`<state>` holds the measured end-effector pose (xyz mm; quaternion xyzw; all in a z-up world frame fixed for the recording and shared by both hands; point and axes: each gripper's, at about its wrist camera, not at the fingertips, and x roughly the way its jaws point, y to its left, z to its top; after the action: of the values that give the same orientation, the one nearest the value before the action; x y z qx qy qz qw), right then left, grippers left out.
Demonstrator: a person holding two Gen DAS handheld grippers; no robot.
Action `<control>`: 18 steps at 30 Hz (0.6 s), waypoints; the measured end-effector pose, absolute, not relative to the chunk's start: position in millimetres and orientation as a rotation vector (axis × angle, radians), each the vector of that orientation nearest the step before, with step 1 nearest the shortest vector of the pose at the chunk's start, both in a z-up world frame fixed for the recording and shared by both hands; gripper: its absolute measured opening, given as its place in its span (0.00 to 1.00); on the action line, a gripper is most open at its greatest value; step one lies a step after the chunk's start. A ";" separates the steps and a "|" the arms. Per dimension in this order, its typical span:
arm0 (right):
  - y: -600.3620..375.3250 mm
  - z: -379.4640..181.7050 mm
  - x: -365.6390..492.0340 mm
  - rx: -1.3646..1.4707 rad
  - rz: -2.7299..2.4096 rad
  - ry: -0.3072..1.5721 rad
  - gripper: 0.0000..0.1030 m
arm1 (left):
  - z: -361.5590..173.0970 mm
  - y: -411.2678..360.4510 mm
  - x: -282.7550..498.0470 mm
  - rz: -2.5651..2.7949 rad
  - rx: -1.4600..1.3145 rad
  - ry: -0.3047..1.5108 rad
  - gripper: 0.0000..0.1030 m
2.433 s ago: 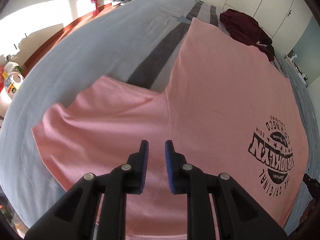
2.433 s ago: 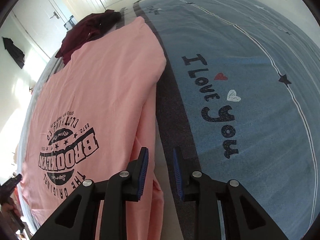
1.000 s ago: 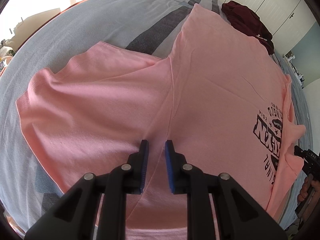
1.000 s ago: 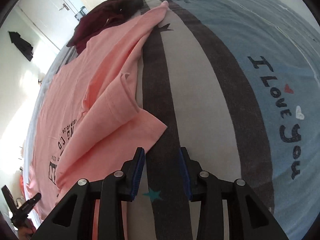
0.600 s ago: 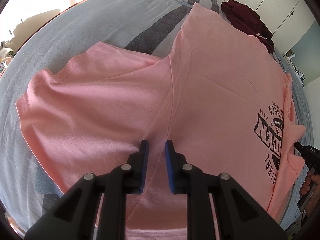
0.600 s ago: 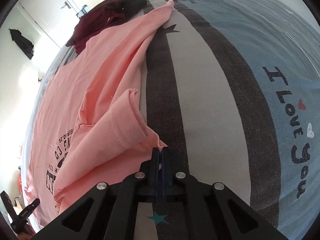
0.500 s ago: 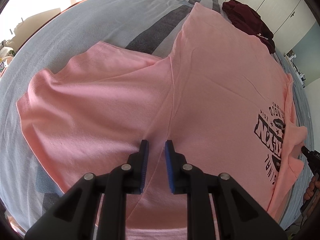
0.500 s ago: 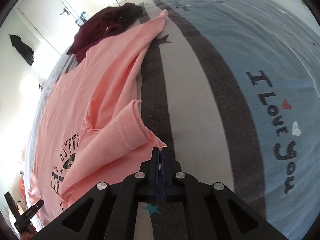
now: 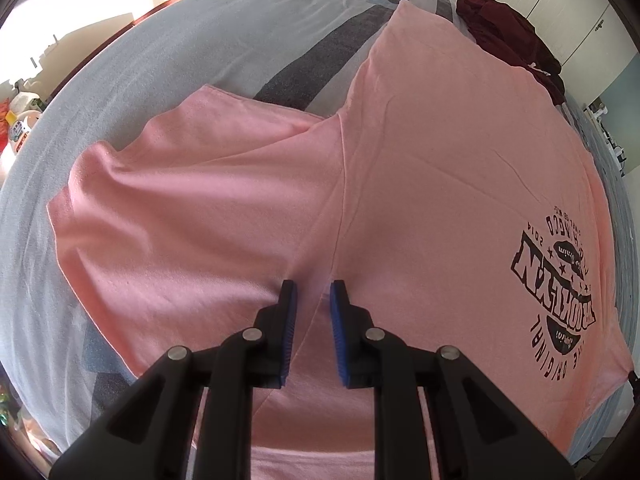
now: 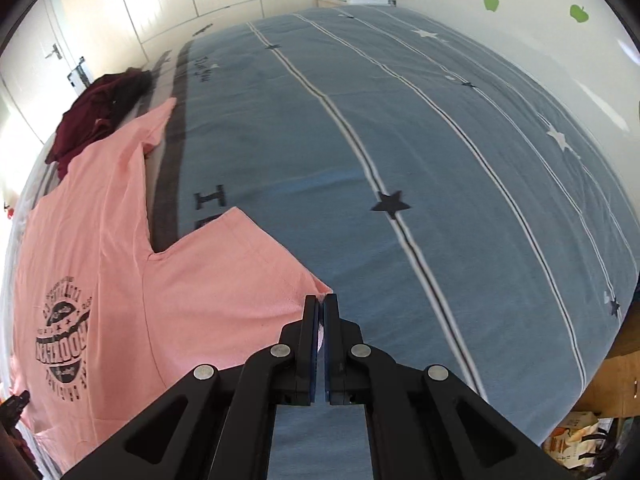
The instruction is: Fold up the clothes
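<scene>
A pink T-shirt (image 9: 440,160) with a dark round print (image 9: 556,292) lies spread on the bed. My left gripper (image 9: 313,286) points down at its shoulder seam. Its fingertips rest on the fabric with a narrow gap, and creases run toward them. The near sleeve (image 9: 180,208) lies rumpled to the left. In the right wrist view the T-shirt (image 10: 100,240) fills the left side. My right gripper (image 10: 320,300) is shut on the corner of the other sleeve (image 10: 240,272), which stretches flat over the blue cover.
The blue bedspread (image 10: 440,160) has stripes, stars and lettering; its left-view part is grey (image 9: 160,60). A maroon garment (image 9: 508,28) lies heaped beyond the shirt's hem. Bottles (image 9: 20,120) stand off the bed's left side. A cardboard box and a bag (image 10: 580,436) are on the floor.
My right gripper closed on the folded-over sleeve's corner and carried it out and up to the right, opening the sleeve flat. The left gripper stayed put.
</scene>
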<state>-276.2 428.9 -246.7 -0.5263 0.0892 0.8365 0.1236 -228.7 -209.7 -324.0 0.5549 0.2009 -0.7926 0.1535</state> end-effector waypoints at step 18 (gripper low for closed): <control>465.2 -310.4 -301.9 -1.670 2.245 0.091 0.02 | -308.4 -184.9 -238.2 -2.304 1.572 0.537 0.17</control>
<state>-301.9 465.2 -310.4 -0.5877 0.0319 0.7903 0.1702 -238.2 -184.9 -308.4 0.5472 0.1868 -0.8019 0.1502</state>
